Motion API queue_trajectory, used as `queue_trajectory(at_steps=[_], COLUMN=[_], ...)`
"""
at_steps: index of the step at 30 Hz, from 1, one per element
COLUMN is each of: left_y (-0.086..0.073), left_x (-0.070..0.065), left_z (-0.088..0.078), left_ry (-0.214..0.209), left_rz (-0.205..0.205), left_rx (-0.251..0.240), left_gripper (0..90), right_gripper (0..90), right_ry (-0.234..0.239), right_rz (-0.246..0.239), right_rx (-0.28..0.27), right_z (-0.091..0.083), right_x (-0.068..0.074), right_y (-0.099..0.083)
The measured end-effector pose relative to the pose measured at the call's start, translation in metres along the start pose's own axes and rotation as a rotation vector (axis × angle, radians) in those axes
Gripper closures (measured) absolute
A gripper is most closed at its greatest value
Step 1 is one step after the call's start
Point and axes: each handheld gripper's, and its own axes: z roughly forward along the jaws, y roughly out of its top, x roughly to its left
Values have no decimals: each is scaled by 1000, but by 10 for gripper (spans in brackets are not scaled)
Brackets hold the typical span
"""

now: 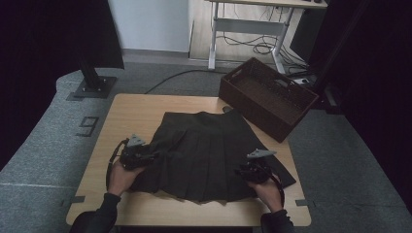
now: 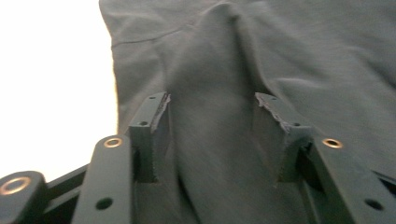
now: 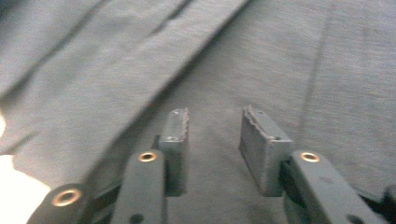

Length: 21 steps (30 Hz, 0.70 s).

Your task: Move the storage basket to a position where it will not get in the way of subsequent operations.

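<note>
Skirt (image 1: 209,153) lies flat on the table (image 1: 136,111), a raised fold between the left hand-held gripper's (image 1: 154,155) parted jaws.

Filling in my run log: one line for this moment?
skirt: flat on table | left gripper: open, fold between jaws | right gripper: open over skirt

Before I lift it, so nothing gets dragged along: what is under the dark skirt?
The skirt lies flat on the wooden table, which shows bare around it. Whatever might lie beneath the cloth is covered.
</note>
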Motion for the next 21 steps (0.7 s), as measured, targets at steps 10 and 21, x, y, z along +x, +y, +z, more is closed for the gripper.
queue_trajectory(at_steps=[10,21], left_y=[-23,-14], left_x=[-56,-58], left_z=[-7,-5], left_ry=[-141,-4], left_rz=[42,81], left_rx=[35,77], left_gripper=[361,879], right_gripper=[440,874], right_ry=[137,69], right_rz=[-58,-97], right_rx=[29,29], right_z=[-3,-4], right_x=[45,55], right_y=[-4,-1])
